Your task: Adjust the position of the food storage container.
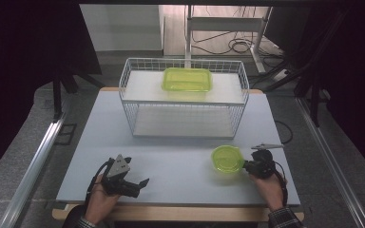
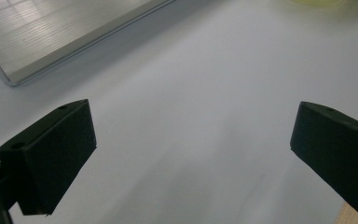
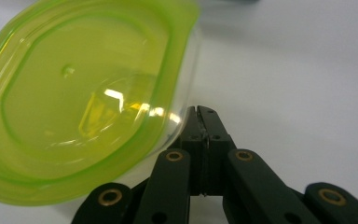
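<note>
Lime-green translucent plastic is what I'm working with: a small round container (image 1: 227, 158) sits on the pale counter (image 1: 171, 171) at about four o'clock from the counter's middle, touching the tip of my right tongs (image 1: 244, 166). In the right gripper view the jaws are pressed flat together, and the container's lip (image 3: 168, 126) hangs over their tip; I cannot tell whether any of the rim is pinched between them, and they look closed on themselves. My left tongs (image 1: 140, 183) rest near seven o'clock with jaws spread wide over bare counter, holding nothing.

At twelve o'clock stands a white wire basket (image 1: 183, 97), with a larger rectangular green container (image 1: 187, 79) on its upper shelf. I judge the step in hand to be getting a proper hold on the small container, probably to carry it to that basket.

To do it well I'd open the right tongs, slide one jaw under or inside the rim and the other outside, then close gently. The plastic looks thin and light, so a shove would skate it toward nine o'clock. Steadying it with the left tongs would help.
</note>
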A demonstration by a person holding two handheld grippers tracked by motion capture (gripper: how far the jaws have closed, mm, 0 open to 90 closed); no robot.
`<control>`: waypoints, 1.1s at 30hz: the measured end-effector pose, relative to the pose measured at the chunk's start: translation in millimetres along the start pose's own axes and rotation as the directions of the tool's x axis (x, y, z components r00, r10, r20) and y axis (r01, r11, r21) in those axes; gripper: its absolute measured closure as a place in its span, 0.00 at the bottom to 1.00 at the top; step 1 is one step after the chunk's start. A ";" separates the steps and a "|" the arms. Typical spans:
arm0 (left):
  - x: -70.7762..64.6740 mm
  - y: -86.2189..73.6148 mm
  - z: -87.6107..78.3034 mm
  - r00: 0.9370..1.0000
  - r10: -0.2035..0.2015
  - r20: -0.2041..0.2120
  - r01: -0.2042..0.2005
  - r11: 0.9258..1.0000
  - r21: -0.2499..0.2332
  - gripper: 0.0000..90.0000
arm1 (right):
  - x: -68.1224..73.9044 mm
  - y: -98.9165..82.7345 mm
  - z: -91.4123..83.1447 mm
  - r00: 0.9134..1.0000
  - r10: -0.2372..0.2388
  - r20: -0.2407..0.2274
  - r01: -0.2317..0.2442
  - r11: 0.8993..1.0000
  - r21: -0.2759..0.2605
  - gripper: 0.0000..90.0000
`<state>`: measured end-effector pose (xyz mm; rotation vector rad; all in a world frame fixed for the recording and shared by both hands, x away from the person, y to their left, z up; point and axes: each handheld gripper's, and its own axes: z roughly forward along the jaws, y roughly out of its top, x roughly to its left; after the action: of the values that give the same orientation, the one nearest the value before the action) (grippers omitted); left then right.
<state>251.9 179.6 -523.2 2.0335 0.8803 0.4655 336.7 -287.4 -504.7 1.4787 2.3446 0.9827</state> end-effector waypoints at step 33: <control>-1.3 -0.3 2.2 1.000 0.011 0.005 -0.011 1.000 0.016 0.00 | 91.4 21.9 55.5 0.960 -0.207 -0.186 0.208 0.978 -0.012 0.99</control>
<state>252.3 177.5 -524.7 2.0546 0.8730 0.4610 336.1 -178.9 -517.2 1.1562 2.5719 1.0985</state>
